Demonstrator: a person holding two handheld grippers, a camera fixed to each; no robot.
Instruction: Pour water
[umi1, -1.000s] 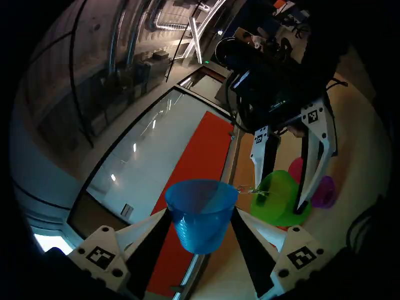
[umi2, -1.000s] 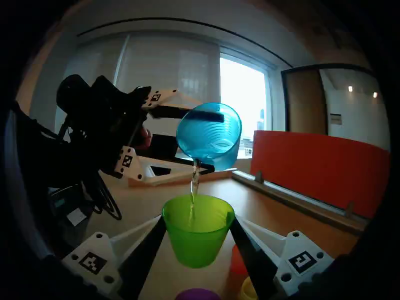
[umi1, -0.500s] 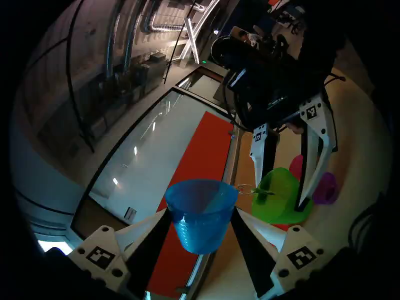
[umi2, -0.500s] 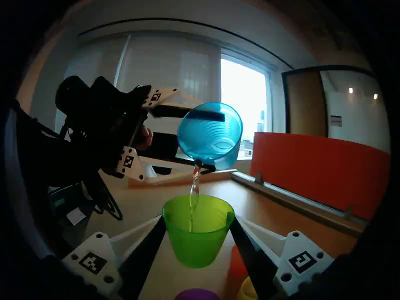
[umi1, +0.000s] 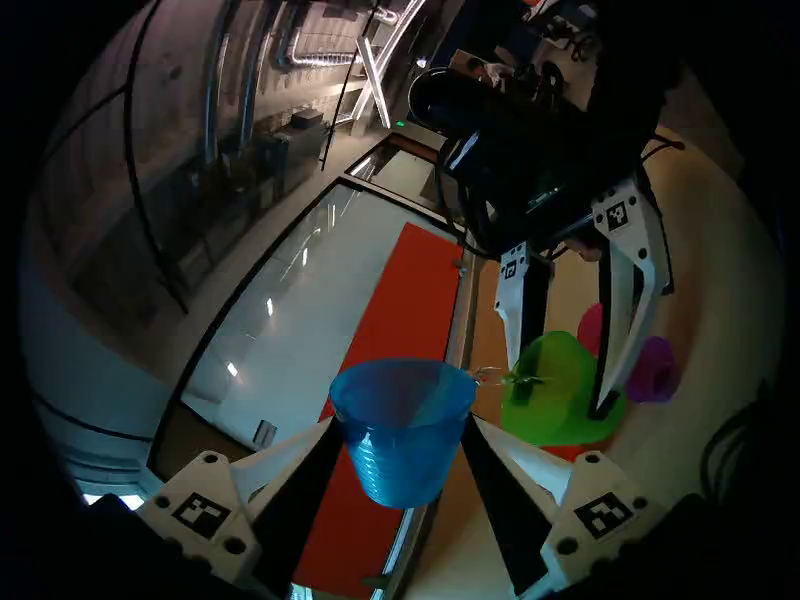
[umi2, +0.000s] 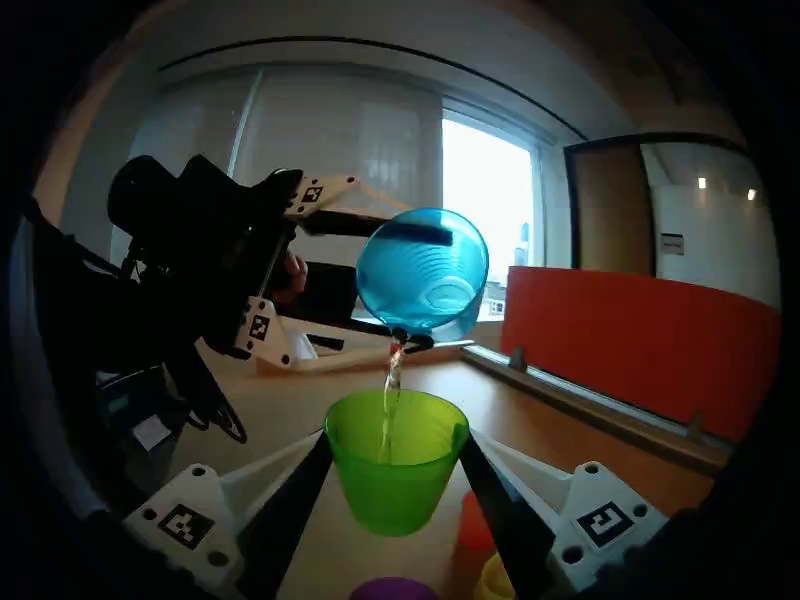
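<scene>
My left gripper is shut on a blue cup, tipped far over on its side. In the right gripper view the blue cup hangs above the green cup with its mouth facing me, held by the left gripper. A thin stream of water falls from its lower rim into the green cup. My right gripper is shut on the green cup and holds it upright above the table. In the left gripper view the green cup sits between the right gripper fingers.
A wooden table lies below, bounded by an orange partition. Purple, orange and yellow cups stand under the green cup. A pink cup and a purple cup show behind it. A bright window is beyond.
The blue cup has tipped a little further, its mouth turned more toward the right gripper's camera. Water keeps streaming into the green cup. The green cup has stayed in place.
</scene>
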